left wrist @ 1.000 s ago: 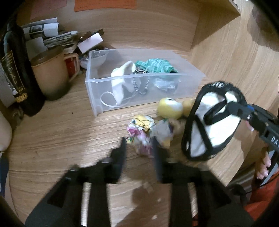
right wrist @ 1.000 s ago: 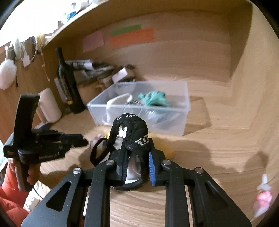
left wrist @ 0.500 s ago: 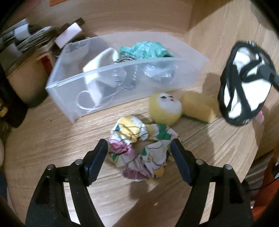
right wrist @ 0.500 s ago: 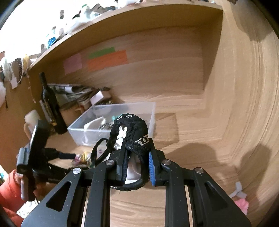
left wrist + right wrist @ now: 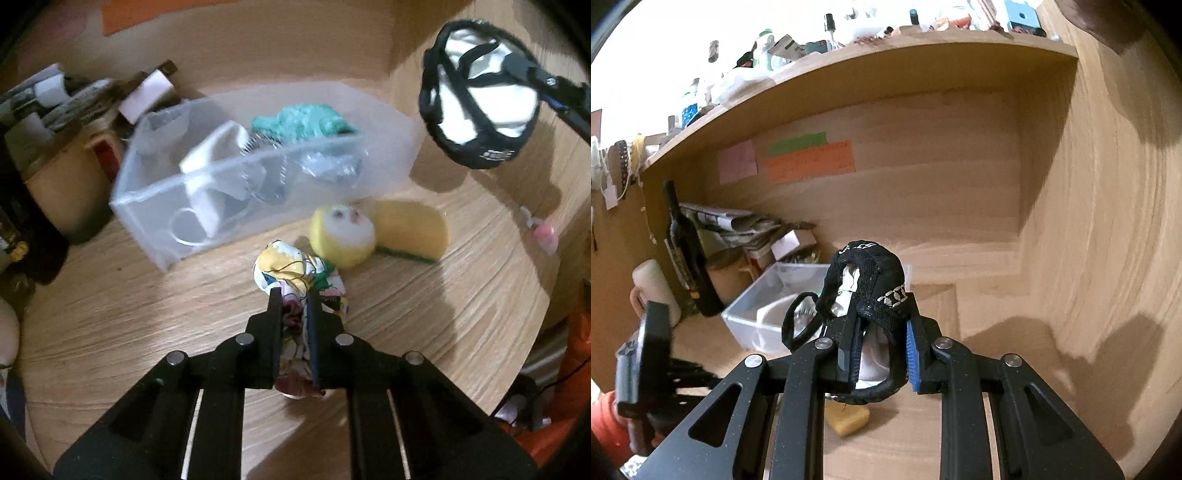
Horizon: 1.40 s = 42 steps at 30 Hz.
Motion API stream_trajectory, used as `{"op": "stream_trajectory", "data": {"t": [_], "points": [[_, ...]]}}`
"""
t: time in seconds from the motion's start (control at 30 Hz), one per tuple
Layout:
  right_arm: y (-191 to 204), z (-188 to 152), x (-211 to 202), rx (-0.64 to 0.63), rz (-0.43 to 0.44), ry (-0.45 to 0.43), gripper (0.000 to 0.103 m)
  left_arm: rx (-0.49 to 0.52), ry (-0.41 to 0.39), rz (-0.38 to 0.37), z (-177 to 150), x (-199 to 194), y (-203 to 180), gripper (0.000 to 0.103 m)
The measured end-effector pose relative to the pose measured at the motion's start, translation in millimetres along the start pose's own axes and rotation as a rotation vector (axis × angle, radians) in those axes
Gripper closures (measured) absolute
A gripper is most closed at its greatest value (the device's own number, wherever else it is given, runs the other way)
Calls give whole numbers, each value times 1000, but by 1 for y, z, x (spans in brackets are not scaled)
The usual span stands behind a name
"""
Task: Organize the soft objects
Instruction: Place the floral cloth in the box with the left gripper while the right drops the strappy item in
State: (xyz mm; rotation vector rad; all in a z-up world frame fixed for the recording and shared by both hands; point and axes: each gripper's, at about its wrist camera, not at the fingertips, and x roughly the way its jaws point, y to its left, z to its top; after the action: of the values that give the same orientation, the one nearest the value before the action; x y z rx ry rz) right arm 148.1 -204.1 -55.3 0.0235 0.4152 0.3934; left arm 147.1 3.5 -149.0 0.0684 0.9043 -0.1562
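Observation:
My left gripper is shut on a floral fabric scrunchie that lies on the wooden desk. Just beyond it lie a yellow plush ball with a face and a yellow sponge. A clear plastic bin behind them holds a teal cloth, a white item and a metal chain. My right gripper is shut on a black-and-white mesh pouch and holds it in the air, to the right of and above the bin; the pouch also shows in the left wrist view.
A brown mug, a dark bottle and stacked papers stand at the back left. A wooden side wall rises on the right. A small pink item lies at the right of the desk.
My left gripper opened, moved forward over the scrunchie and closed on it. My right gripper rose with the pouch, up and to the right.

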Motion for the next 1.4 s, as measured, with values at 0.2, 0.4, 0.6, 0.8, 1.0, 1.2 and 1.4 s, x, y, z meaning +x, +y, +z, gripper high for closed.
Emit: {"op": "stream_trajectory", "data": {"t": [0.2, 0.4, 0.6, 0.8, 1.0, 1.2, 1.4], "points": [[4, 17, 16, -11, -12, -23, 85, -44, -124, 36, 17, -41, 25, 92], [11, 29, 38, -28, -19, -25, 85, -79, -243, 91, 39, -70, 44, 92], [25, 34, 62, -60, -21, 0, 85, -91, -260, 89, 68, -54, 63, 92], [41, 29, 89, -112, -22, 53, 85, -106, -204, 104, 84, -18, 75, 92], [56, 14, 119, -181, -4, 147, 85, -126, -167, 136, 96, 12, 82, 92], [62, 0, 139, -223, 8, 226, 85, -127, -139, 128, 104, 29, 83, 92], [55, -6, 150, -215, 17, 285, 81, -116, -131, 141, 107, 32, 80, 83]]}}
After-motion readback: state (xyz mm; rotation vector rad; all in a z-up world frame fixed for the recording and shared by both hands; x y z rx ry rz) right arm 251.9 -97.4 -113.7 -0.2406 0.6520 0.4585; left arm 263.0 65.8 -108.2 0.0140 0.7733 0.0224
